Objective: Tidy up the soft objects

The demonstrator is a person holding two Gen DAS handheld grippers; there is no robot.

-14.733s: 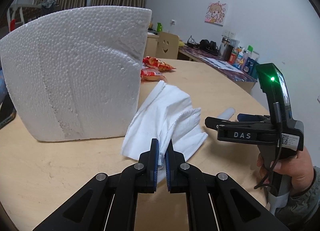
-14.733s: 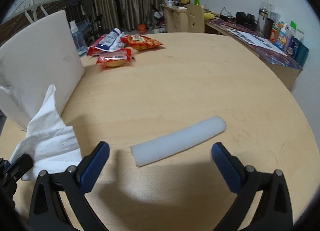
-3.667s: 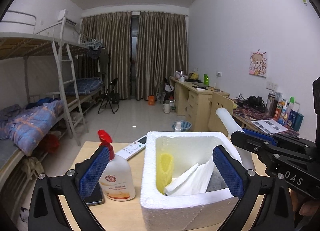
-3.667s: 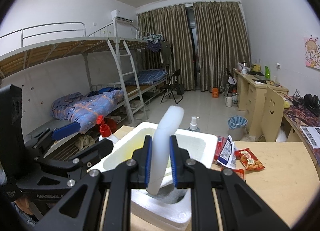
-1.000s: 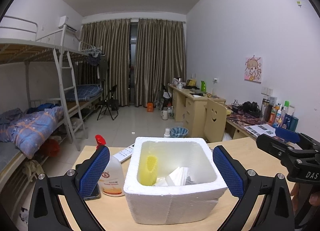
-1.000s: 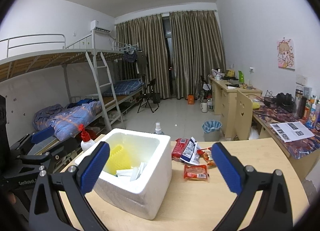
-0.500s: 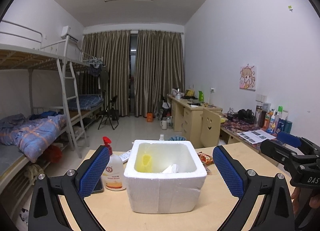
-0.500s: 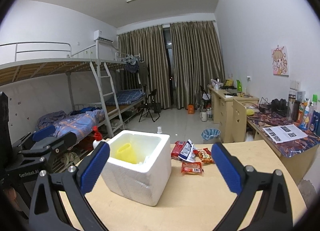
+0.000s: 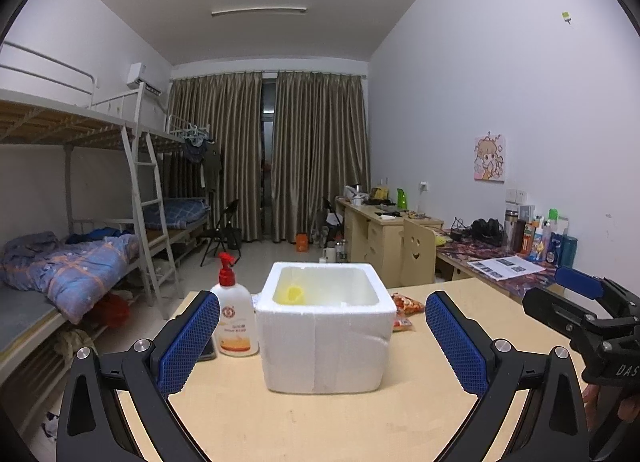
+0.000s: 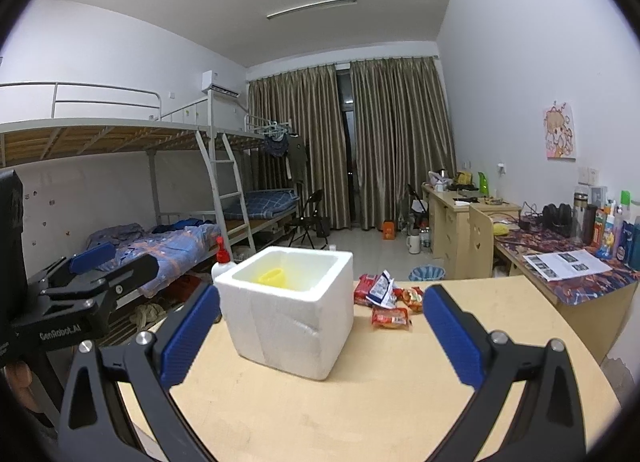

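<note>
Plainly, the blue-padded fingers (image 9: 188, 342) of the left gripper (image 9: 322, 342) are spread wide with nothing held between them, and the fingers (image 10: 190, 338) of the right gripper (image 10: 320, 336) are likewise spread wide and empty. Both pairs are held above the near part of the round wooden bench (image 9: 320, 422), well short of the white foam box (image 9: 325, 326), which is framed between them in each wrist view. The box stands upright on the bench with its top open; inside, a yellow soft object (image 10: 273, 276) is seen against the far wall, while the rest of the contents is hidden by the near wall. Just beside the box, on its left in the left wrist view, a lotion bottle with a red pump (image 9: 234, 314) is stood. On the other side of the box, snack packets (image 10: 386, 296) are scattered on the bench. At the right edge of the left wrist view the right gripper's black body is seen, and a hand (image 9: 608, 402) is partly visible beneath it. Farther out, a bunk bed (image 9: 80, 262), closed curtains (image 9: 272, 154) and a cluttered desk (image 9: 496, 262) are seen.
</note>
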